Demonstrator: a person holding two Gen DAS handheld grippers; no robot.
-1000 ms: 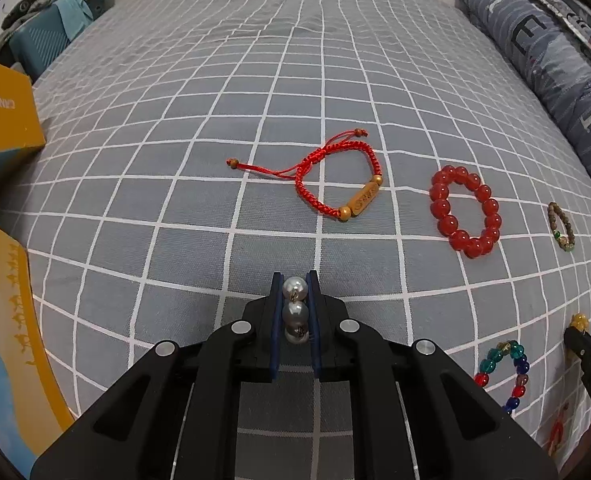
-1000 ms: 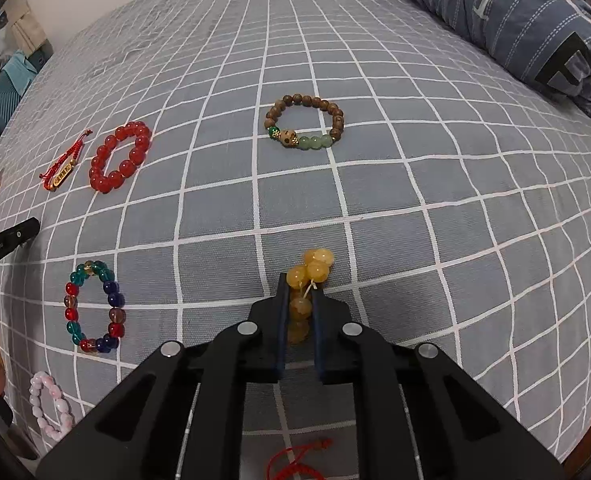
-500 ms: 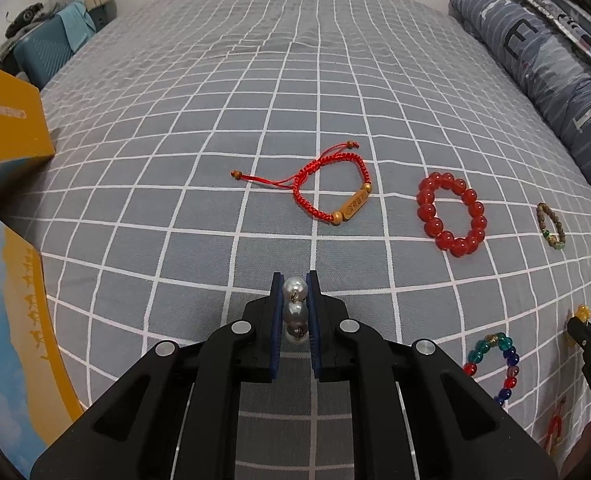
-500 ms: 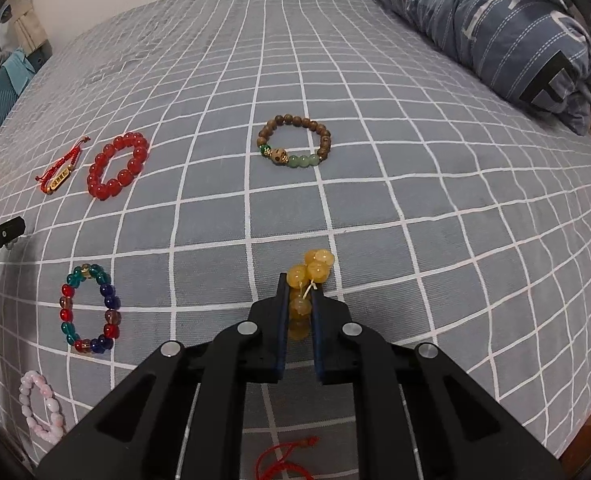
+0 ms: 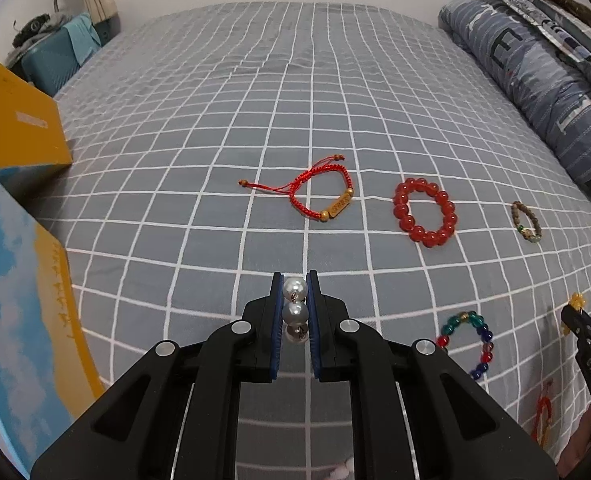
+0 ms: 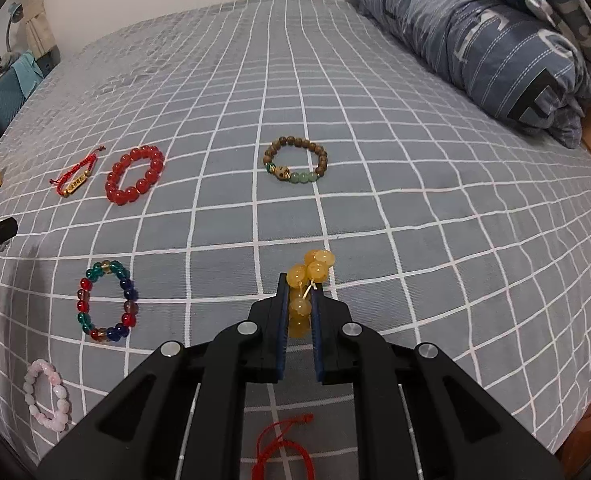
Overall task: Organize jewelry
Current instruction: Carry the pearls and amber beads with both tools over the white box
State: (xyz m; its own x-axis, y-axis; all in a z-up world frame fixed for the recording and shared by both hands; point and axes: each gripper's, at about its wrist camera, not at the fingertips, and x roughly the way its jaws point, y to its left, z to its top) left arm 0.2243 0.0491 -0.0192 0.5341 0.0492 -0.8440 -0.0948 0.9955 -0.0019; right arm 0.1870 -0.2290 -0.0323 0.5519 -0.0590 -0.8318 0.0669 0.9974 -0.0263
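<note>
Jewelry is in transit in both grippers, held above the bed. The left gripper (image 5: 294, 294) has its jaws clamped on a pearl bracelet (image 5: 295, 300); two pearls sit stacked between the blue pads, and the rest hangs below, out of view. The right gripper (image 6: 298, 300) has its jaws clamped on a yellow bead bracelet (image 6: 309, 276); several beads bunch up past the fingertips, with a pale cord showing between them.

Step in hand, as judged: carry. Both pieces are lifted clear of the checked bedsheet (image 6: 375, 120) and neither has been set down.

Surrounding layout:
- Ahead of the left gripper lie a red cord bracelet (image 5: 327, 190) and, beside it, a red bead bracelet (image 5: 424, 212).
- Further right lies a brown bead bracelet (image 6: 295, 160), well apart from the red pair.
- Nearer the grippers lie a multicolour bead bracelet (image 6: 105, 300) and a pink bead bracelet (image 6: 47, 394).
- A second red cord bracelet (image 6: 283, 448) lies under the right gripper.
- Yellow and blue boxes (image 5: 23, 128) stand at the left edge of the bed; a folded quilt (image 6: 495, 40) lies at the right.

Next move, as judged: each held piece needs a free patch of sheet in line with the others. The open squares right of the brown bead bracelet and left of the red cord bracelet look suitable. Lower until the beads rest on the sheet, then open the jaws. Release slowly; round beads may roll, and a hanging loop may land folded rather than as an open ring.
</note>
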